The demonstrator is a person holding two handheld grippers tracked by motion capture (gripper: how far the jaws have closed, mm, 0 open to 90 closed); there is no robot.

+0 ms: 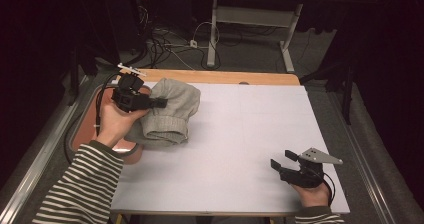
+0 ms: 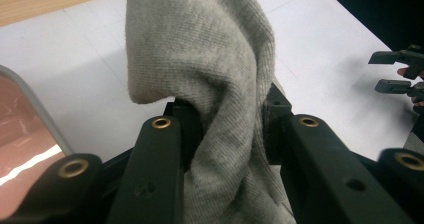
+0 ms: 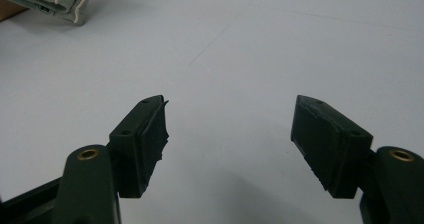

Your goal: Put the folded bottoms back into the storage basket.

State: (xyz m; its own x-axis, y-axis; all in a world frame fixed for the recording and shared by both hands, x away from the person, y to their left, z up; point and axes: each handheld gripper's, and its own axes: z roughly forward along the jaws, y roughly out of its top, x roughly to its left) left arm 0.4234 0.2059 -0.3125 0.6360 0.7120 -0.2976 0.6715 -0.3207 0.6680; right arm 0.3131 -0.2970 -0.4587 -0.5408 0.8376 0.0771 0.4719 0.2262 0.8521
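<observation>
A grey knitted garment (image 1: 172, 114) lies bunched at the left of the white tabletop (image 1: 240, 139). My left gripper (image 1: 161, 103) is shut on a fold of it. In the left gripper view the grey garment (image 2: 210, 69) is pinched between the two black jaws of that left gripper (image 2: 225, 116) and drapes up over them. My right gripper (image 1: 282, 159) rests near the table's front right corner, held by a hand, jaws apart. In the right gripper view that right gripper (image 3: 230, 134) stands open over bare white surface, with a corner of the garment (image 3: 55, 1) far off at top left.
A reddish-brown tray (image 1: 80, 131) with a grey rim sits beyond the table's left edge, under the left forearm in a striped sleeve. A wooden strip (image 1: 215, 77) runs along the table's far edge. Cables and desk legs stand on the floor behind.
</observation>
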